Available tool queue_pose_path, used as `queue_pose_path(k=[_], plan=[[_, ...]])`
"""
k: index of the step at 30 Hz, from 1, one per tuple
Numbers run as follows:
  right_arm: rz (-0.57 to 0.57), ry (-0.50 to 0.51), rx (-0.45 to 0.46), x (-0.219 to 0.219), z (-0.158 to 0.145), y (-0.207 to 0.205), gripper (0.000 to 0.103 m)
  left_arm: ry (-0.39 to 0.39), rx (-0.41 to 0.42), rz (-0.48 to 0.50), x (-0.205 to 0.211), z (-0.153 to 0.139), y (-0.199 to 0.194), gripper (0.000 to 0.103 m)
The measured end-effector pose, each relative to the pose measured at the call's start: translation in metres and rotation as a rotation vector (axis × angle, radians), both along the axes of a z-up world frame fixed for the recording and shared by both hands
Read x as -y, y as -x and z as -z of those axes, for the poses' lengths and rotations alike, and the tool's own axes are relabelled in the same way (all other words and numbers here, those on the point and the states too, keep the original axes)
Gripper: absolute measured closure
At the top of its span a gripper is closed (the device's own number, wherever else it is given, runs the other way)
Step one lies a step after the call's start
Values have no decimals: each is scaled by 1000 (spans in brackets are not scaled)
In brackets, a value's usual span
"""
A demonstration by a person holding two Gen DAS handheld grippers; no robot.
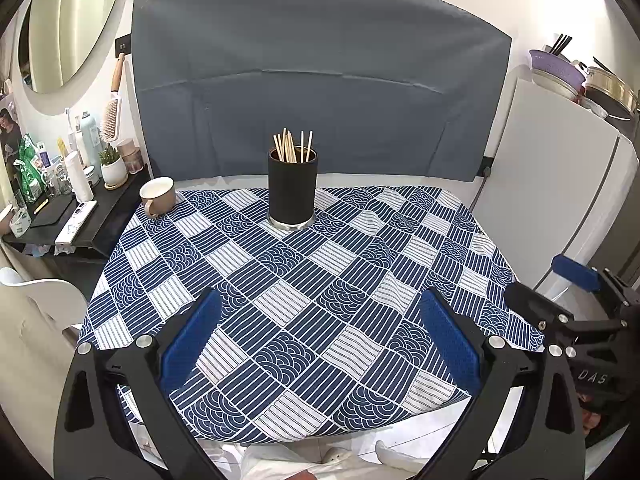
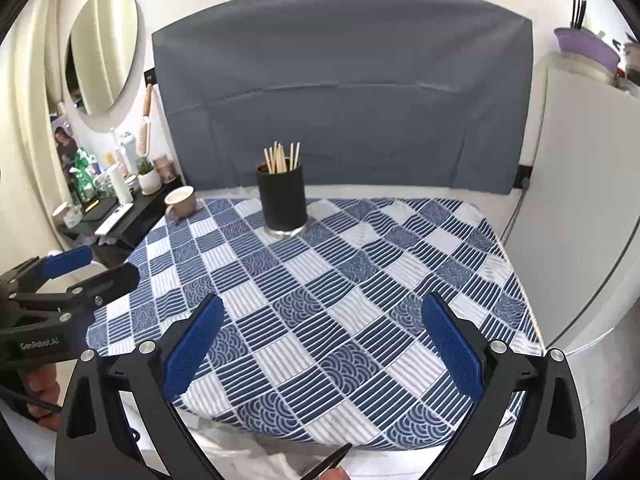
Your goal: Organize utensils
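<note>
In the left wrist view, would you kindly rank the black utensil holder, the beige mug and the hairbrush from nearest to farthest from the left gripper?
From the left gripper:
1. Black utensil holder, centre of the table.
2. Beige mug, far-left table corner.
3. Hairbrush, hanging on the left wall.

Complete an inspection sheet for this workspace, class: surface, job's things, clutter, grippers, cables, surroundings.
Surface: blue-and-white patterned tablecloth, slightly wrinkled.
Job's things: wooden chopsticks standing upright in a black holder near the far edge.
Clutter: beige mug at the far left corner.
Grippers: left gripper open, empty; right gripper open, empty.
Cables: one cable running down beside the white fridge.
Surroundings: grey backdrop cloth, round mirror, side shelf crowded with bottles.
</note>
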State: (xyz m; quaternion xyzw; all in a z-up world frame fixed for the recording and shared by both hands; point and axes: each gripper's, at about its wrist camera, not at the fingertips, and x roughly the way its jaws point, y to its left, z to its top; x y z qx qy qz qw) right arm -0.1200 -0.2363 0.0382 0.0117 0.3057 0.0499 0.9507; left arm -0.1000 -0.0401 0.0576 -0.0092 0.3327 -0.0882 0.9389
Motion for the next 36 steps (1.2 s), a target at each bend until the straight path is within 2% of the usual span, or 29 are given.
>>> queue_pose_path(k=[11,21,36], plan=[[39,75,31,-4,-4,7,8,-32,21,29,3,-2,5,6],[30,88,21,-9,-4,6,8,-29,26,29,0,-3,6,6],[38,117,60,-18,-9,8,8,-27,11,43,-4,-1,0,6]])
